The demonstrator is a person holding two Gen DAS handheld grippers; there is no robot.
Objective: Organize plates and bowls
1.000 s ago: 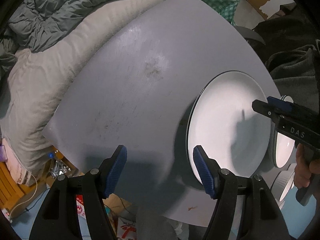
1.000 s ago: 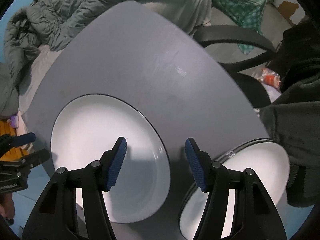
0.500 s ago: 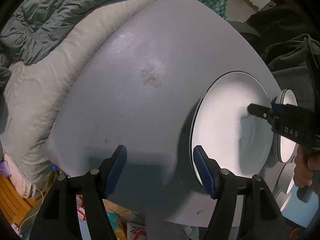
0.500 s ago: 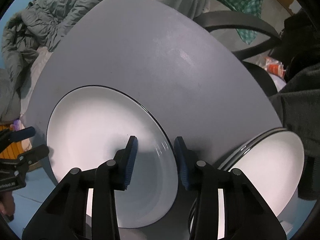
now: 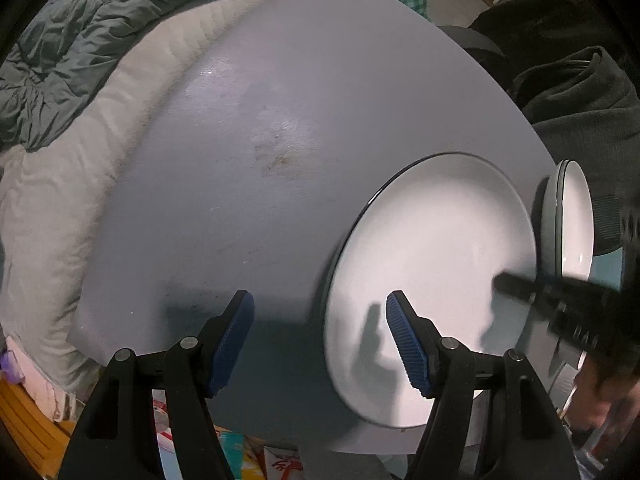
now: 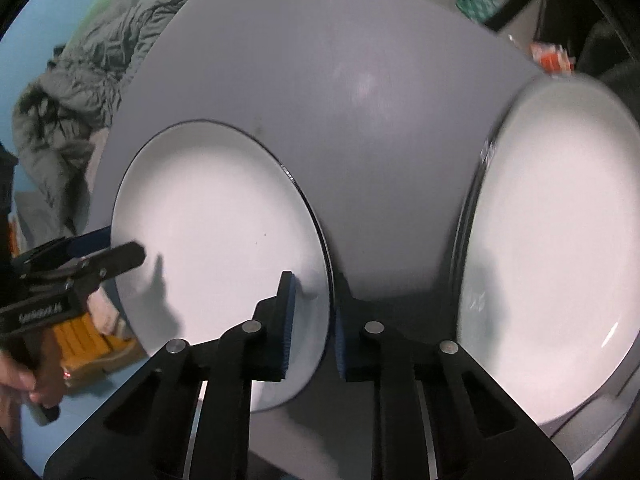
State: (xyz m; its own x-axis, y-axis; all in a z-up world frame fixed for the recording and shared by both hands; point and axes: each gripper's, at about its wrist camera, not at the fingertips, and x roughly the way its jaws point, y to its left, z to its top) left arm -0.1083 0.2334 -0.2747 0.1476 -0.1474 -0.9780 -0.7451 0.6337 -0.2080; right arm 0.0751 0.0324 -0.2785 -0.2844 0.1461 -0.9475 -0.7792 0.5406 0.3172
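Observation:
A white plate (image 5: 432,280) with a thin dark rim lies on the grey table (image 5: 240,160). My right gripper (image 6: 312,320) is closing its jaws over the near right rim of this plate (image 6: 224,240). One blue pad sits on the plate's top and the other at its edge, so the rim is pinched between them. A stack of white plates (image 6: 552,240) stands just right of it, near the table's corner. My left gripper (image 5: 320,336) hangs open above the table. Its right finger is over the plate's left edge, and nothing is between its fingers.
A grey quilt (image 5: 80,60) and a pale cushion (image 5: 72,200) border the table's far left side. A black chair (image 6: 512,4) and dark clothing (image 5: 580,100) lie beyond the right edge. Boxes and papers (image 5: 256,456) clutter the floor below the near edge.
My right gripper's jaws have closed from wide apart onto the plate's rim, and it has shifted toward the stack. The left gripper stays open and has rolled slightly.

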